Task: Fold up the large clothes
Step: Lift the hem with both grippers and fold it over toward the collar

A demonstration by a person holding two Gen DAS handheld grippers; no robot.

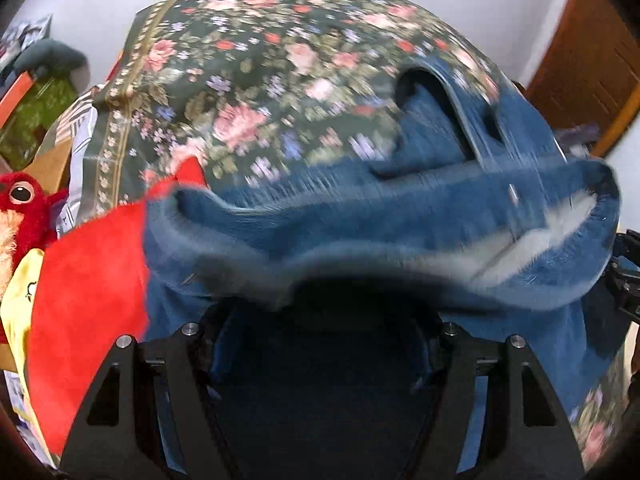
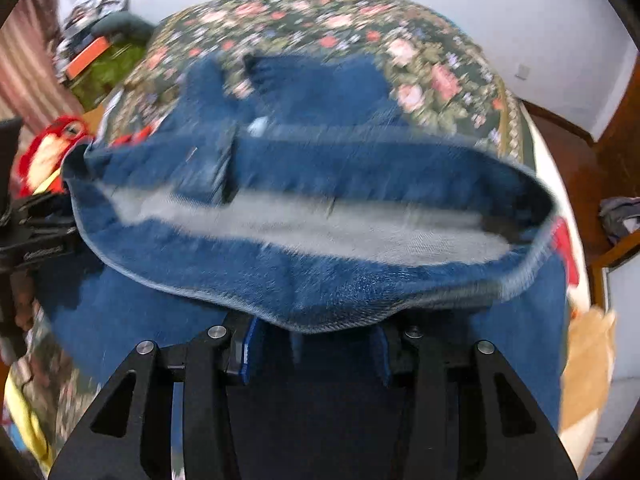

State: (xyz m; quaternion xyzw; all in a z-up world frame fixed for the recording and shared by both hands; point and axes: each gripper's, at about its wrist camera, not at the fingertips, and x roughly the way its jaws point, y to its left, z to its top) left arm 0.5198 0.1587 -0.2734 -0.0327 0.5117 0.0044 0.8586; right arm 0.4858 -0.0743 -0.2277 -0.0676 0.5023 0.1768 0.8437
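Observation:
A pair of blue denim jeans [image 1: 360, 216] is lifted over a bed with a dark floral cover [image 1: 248, 72]. Its waistband drapes over my left gripper [image 1: 320, 344] and hides the fingertips; the denim hangs between the finger bases. In the right wrist view the jeans' [image 2: 304, 280] open waistband shows its pale inner side. It covers my right gripper [image 2: 316, 344], whose blue pads [image 2: 248, 352] stand apart under the cloth. The left gripper's black body [image 2: 36, 236] shows at the left edge. Both views are motion-blurred.
A red cloth [image 1: 92, 300] lies at the bed's left side beside a red plush toy [image 1: 20, 200] and a yellow item. Boxes and clutter [image 2: 96, 52] stand beyond the bed on the left. A wooden door [image 1: 584, 64] is at right. A brown paper bag [image 2: 588, 360] lies right.

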